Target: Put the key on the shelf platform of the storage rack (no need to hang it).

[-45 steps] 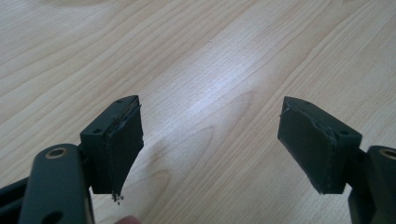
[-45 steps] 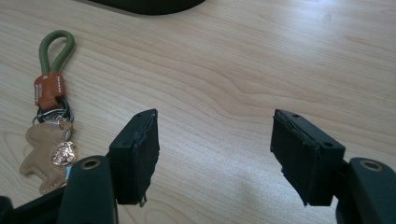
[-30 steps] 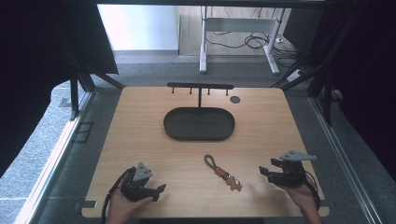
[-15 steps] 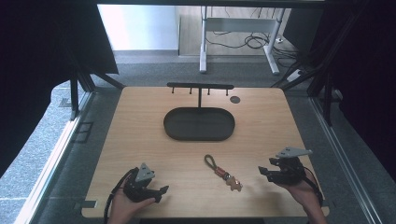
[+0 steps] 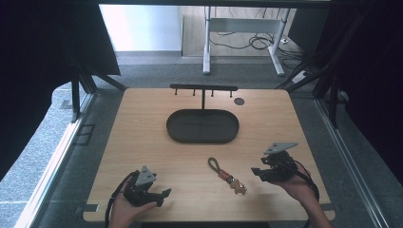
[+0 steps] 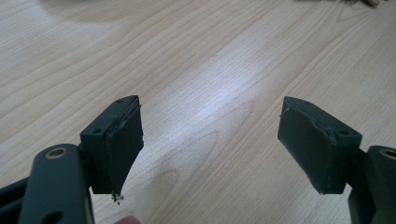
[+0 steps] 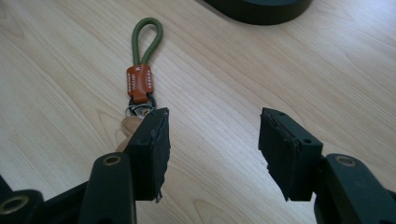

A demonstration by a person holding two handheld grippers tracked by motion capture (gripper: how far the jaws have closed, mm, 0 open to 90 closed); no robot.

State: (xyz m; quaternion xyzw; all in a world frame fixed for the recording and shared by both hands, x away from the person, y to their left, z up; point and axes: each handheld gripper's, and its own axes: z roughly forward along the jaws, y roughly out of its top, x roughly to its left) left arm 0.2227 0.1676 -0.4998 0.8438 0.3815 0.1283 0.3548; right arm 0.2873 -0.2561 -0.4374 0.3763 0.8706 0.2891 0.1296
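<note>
Your left gripper [image 5: 164, 194] sits at the near left of the desk [image 5: 142, 123], well to the left of the keychain [image 5: 226, 175], low over the wood. Its jaws stand wide apart with nothing between them; in the left gripper view only bare wood grain lies between them.

The keychain lies flat on the desk, between your two grippers and nearer the right one. It lies on your side of the dark oval tray [image 5: 203, 126], and well apart from it. In the right gripper view the keychain [image 7: 140, 84] has a green cord loop at the far end, an orange-brown leather tab below it, then a metal ring and a pale charm that the left jaw partly hides. The tab carries stamped writing, too small to read.

Your right gripper [image 5: 255, 173] is just right of the keychain, its jaws aimed toward it. They have just been closing and now stand partway apart, holding nothing. The keychain lies just beyond and left of the left jaw, not between the two.

Behind the tray, farther from the keychain, a black rack [image 5: 204, 88] with small hooks stands upright.
</note>
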